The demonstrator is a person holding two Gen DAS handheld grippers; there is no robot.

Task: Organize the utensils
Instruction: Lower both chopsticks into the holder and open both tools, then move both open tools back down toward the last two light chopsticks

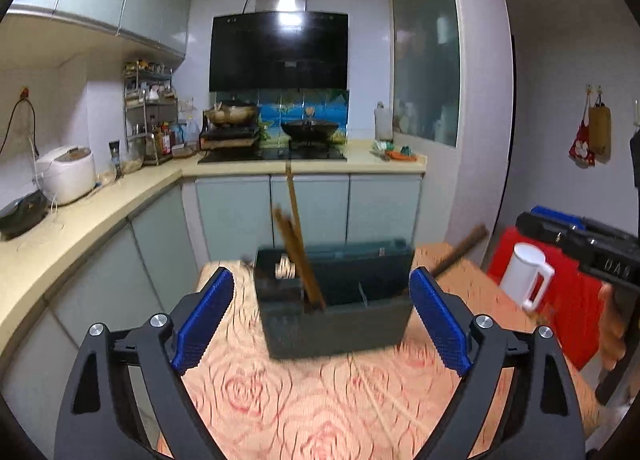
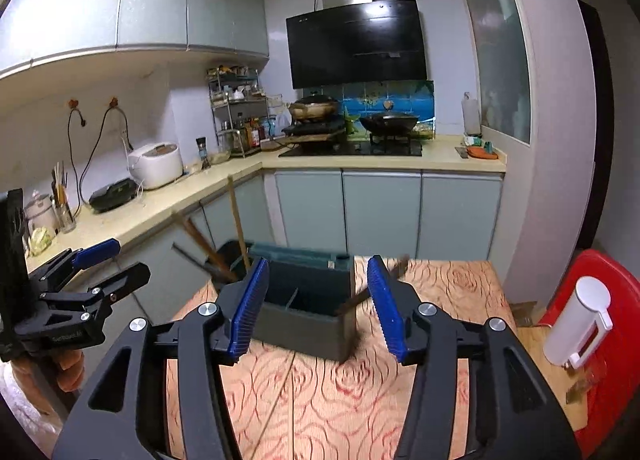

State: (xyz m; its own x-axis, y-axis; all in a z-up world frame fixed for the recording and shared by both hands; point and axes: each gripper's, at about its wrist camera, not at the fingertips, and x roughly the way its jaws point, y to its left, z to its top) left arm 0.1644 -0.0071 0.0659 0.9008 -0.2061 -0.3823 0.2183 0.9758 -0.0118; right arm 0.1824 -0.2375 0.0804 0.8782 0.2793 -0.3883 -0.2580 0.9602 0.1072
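While both the left gripper (image 1: pixel 322 314) and right gripper (image 2: pixel 316 308) hang spread and empty, the leaning chopsticks (image 1: pixel 298 244) (top-heavy, by their lean) could tip the dark bin (image 1: pixel 340 320) if bumped.

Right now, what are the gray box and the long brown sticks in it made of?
The gray box looks like matte plastic: dull, even color, thin molded walls and dividers. The long brown sticks look like wood or bamboo, plain brown without shine, though motion blur hides any grain, so I can't be sure.
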